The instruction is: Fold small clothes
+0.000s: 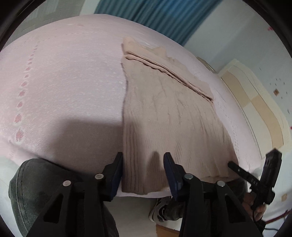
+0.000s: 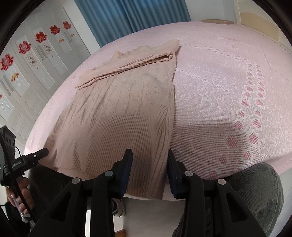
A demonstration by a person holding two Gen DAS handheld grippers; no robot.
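A beige cable-knit sweater (image 1: 164,116) lies flat on the pink bed cover (image 1: 63,82), its sleeves folded across the far end and its ribbed hem at the near edge. My left gripper (image 1: 143,164) is open, its jaws straddling the hem's left corner. In the right wrist view the same sweater (image 2: 124,113) lies on the bed cover (image 2: 219,82). My right gripper (image 2: 148,162) is open, its jaws straddling the hem's right corner. Each gripper also shows at the edge of the other's view.
The person's knees in dark green trousers (image 1: 36,191) press against the bed's near edge, with a sneaker (image 1: 158,209) on the floor below. A headboard (image 1: 255,102) stands at the bed's side, blue curtains (image 2: 127,16) behind, and a white wardrobe (image 2: 27,63) nearby.
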